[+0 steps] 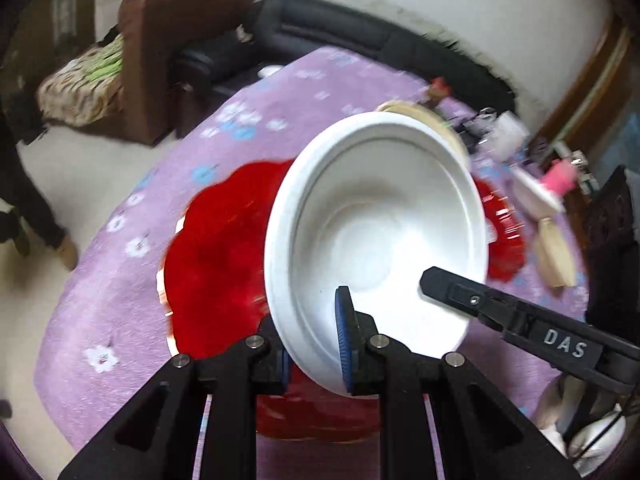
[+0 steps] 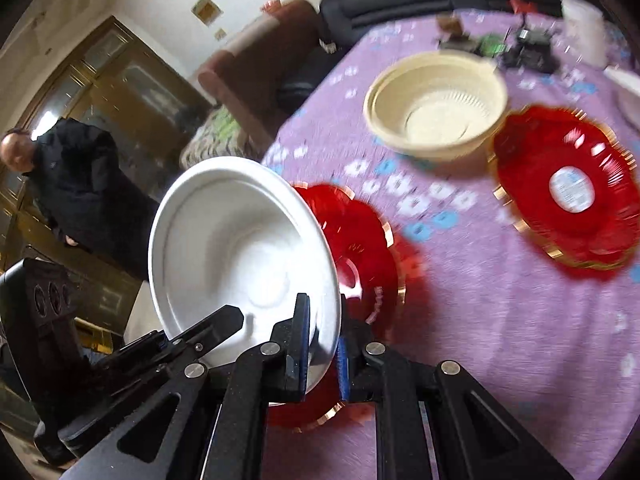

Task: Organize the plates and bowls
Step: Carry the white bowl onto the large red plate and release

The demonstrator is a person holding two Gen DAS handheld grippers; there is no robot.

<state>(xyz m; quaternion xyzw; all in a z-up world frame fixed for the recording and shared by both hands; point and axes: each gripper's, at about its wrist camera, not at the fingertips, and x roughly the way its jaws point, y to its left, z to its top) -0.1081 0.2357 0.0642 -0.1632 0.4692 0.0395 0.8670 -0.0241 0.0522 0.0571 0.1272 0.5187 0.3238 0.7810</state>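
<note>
White bowl [image 1: 376, 236] pinched at rim by both jaws | tilted above red plate [image 1: 216, 256] | apparently for stacking

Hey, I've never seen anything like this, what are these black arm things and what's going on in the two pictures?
No robot here: a person holds hand-operated tongs in each hand, each with a wide-angle camera looking along its fingers. One picture is from the left tongs, the other from the right tongs. Both are clamped on the rim of one tilted white bowl, each tool showing in the other's picture. Under it a red plate lies on a purple flowered cloth. Farther off sit a cream bowl and a second red plate. Motion blurs the small clutter beyond.
</note>
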